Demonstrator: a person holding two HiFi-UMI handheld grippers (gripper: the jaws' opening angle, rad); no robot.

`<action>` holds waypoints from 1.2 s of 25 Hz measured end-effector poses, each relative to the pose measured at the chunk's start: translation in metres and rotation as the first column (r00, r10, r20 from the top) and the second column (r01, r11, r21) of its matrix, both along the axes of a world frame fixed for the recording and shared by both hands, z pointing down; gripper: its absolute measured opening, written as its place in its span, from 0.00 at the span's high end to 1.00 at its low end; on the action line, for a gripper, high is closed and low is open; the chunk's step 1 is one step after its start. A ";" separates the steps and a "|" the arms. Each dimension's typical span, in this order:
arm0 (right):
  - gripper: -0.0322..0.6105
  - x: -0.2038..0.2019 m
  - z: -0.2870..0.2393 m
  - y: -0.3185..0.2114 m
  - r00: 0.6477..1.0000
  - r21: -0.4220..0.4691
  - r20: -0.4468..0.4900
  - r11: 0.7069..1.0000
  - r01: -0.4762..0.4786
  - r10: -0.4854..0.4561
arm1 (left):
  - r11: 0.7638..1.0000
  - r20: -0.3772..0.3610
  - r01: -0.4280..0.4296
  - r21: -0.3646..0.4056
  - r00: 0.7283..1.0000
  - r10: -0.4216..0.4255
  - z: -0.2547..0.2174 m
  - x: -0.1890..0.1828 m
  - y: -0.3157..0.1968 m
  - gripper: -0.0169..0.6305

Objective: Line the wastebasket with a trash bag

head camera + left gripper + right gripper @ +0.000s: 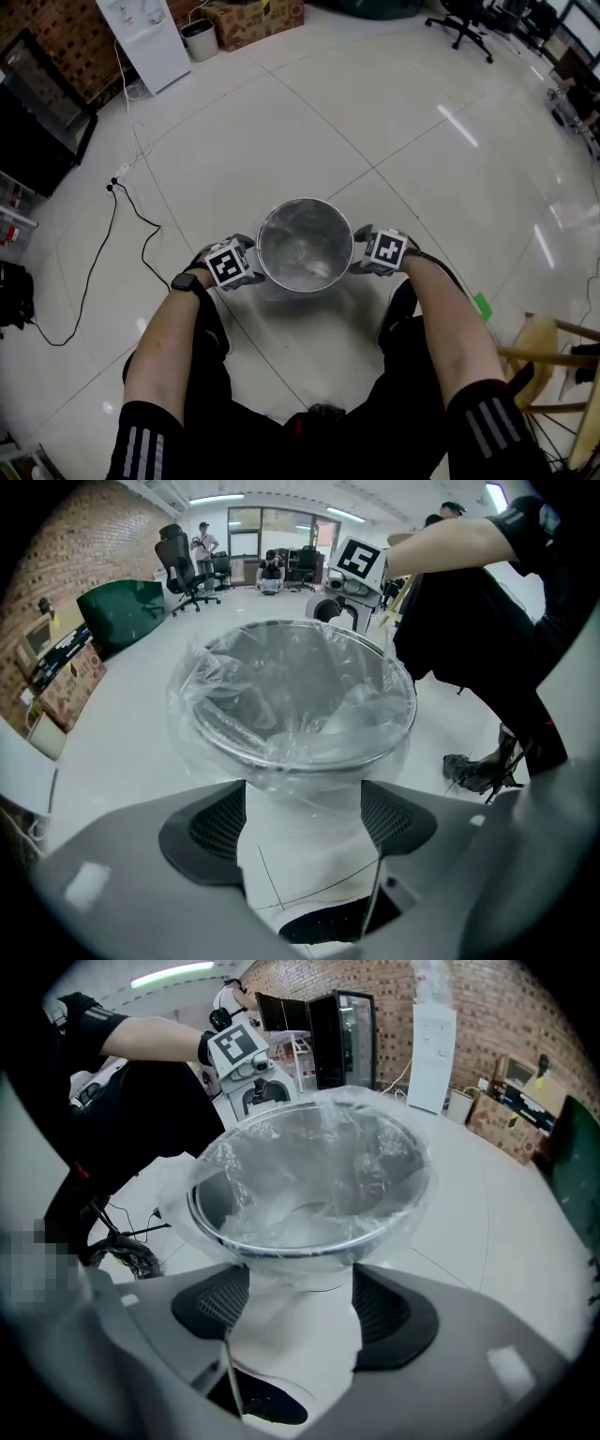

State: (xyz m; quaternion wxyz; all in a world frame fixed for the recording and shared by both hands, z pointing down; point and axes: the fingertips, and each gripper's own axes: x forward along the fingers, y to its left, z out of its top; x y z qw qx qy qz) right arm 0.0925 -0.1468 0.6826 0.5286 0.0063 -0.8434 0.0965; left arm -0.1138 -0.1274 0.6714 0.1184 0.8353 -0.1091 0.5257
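Note:
A round metal wastebasket [303, 246] stands on the white tile floor in front of the person. A clear trash bag [281, 682] lines it, with its edge folded out over the rim [309, 1241]. My left gripper [242, 265] sits low at the basket's left side and my right gripper [368, 253] at its right side. In the left gripper view the jaws [303, 808] stand wide apart below the rim, with the bag's overhang between them and the pads [217, 829] clear of it. The right gripper [298, 1307] is just as wide, and the bag's skirt hangs in its gap.
A black cable [122, 234] runs across the floor at the left. A white cabinet [150, 37] and a cardboard box [248, 19] stand at the back, an office chair [464, 23] at back right. A wooden stool [553, 366] stands near the right. The person's legs are close behind the basket.

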 end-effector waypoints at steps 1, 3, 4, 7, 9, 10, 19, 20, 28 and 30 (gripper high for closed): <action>0.40 0.000 0.005 -0.001 1.000 0.001 -0.009 1.000 -0.002 0.002 | 1.000 -0.003 0.003 -0.004 1.000 -0.003 0.003 0.000 -0.001 0.39; 0.40 0.002 0.012 -0.004 0.999 -0.002 -0.032 1.000 -0.007 0.007 | 1.000 0.005 0.016 -0.012 1.000 -0.016 0.010 -0.001 -0.005 0.39; 0.40 0.002 0.015 -0.004 0.999 -0.005 -0.036 1.000 -0.009 0.008 | 1.000 0.013 0.021 -0.020 1.000 -0.021 0.015 -0.002 -0.005 0.39; 0.40 0.001 0.026 -0.005 0.999 -0.001 -0.051 1.000 -0.004 0.003 | 0.999 0.016 0.020 -0.042 1.000 -0.019 0.026 0.003 -0.001 0.39; 0.40 0.003 0.032 -0.004 0.997 -0.011 -0.077 1.000 -0.005 0.004 | 0.999 0.034 0.018 -0.050 0.999 -0.016 0.033 0.001 -0.001 0.38; 0.40 0.003 0.033 -0.005 0.996 -0.013 -0.086 1.000 -0.003 0.002 | 0.998 0.037 0.018 -0.054 0.999 -0.016 0.035 0.002 -0.001 0.38; 0.39 0.014 0.023 -0.012 0.995 -0.004 -0.076 0.998 -0.065 0.064 | 0.999 0.124 0.003 -0.052 0.992 0.003 0.042 -0.012 0.004 0.38; 0.39 0.016 0.019 -0.012 0.995 -0.003 -0.076 0.998 -0.068 0.067 | 0.999 0.126 -0.003 -0.050 0.992 0.009 0.039 -0.013 0.004 0.38; 0.39 0.032 -0.012 -0.013 0.985 0.040 -0.084 0.988 -0.148 0.151 | 0.999 0.156 0.040 -0.002 0.987 -0.039 -0.004 -0.036 0.008 0.39; 0.40 0.030 -0.031 -0.018 0.984 0.086 -0.051 0.982 -0.168 0.173 | 0.997 0.093 0.050 0.052 0.994 -0.055 -0.030 -0.027 0.003 0.39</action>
